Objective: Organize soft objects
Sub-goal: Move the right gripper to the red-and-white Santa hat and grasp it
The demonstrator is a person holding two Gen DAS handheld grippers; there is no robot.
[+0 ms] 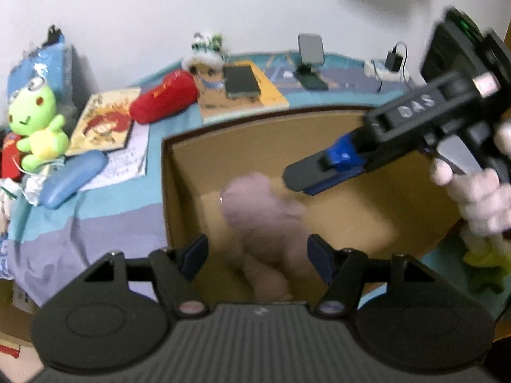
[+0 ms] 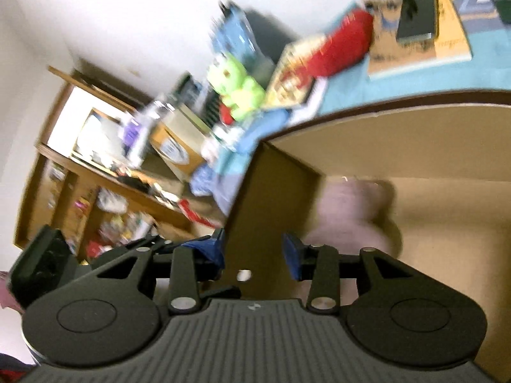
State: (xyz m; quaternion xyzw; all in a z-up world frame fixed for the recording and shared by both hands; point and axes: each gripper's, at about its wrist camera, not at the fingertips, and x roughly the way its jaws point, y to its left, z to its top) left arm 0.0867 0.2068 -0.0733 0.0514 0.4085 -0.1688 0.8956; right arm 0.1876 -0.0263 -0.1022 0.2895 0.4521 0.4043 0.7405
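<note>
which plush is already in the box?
The pink plush, blurred, inside the cardboard box. The green frog plush and red plush lie outside on the blue cover.

The right claw [image 2: 254,252] straddles the cardboard box's side wall [image 2: 271,198], a blurred pink plush [image 2: 348,217] inside.

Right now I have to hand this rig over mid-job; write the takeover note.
Left gripper: open, above the cardboard box, nothing pressed between its pads.
Right gripper: open, empty, straddling the box's side wall.
Done: the pinkish plush toy is blurred but inside the box and free of both grippers.
Left: the green frog plush and the red plush pillow lie on the blue bedspread left of the box. The blue glasses case beside the frog looks hard, probably not for the box.
</note>
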